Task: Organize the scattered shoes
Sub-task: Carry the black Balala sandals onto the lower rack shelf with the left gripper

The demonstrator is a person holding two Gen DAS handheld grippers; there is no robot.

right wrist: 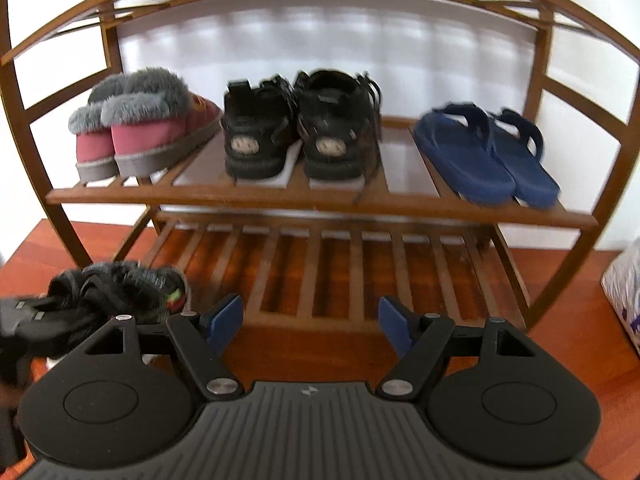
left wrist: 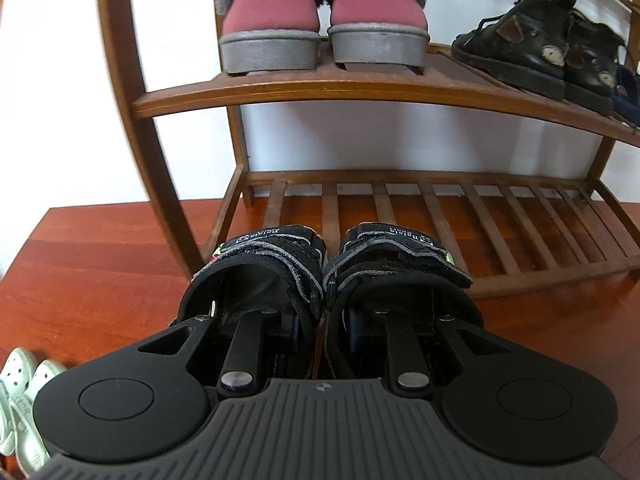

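Note:
A pair of black strap sneakers (left wrist: pixel 276 256) hangs side by side in front of the wooden shoe rack (left wrist: pixel 360 92), level with its bottom slatted shelf (left wrist: pixel 440 216). My left gripper (left wrist: pixel 324 320) has one finger inside each shoe and is shut on their two inner walls. The right wrist view shows the same pair (right wrist: pixel 120 292) at the lower left. My right gripper (right wrist: pixel 310 320) stands open before the bottom shelf (right wrist: pixel 320 272), with nothing between its blue pads (right wrist: pixel 224 316).
The middle shelf holds pink fur-lined slippers (right wrist: pixel 152 132), black boots (right wrist: pixel 296 128) and blue sandals (right wrist: pixel 488 152). Pale green clogs (left wrist: pixel 24 400) lie on the red wood floor at the left. A patterned white thing (right wrist: pixel 624 292) sits at the right edge.

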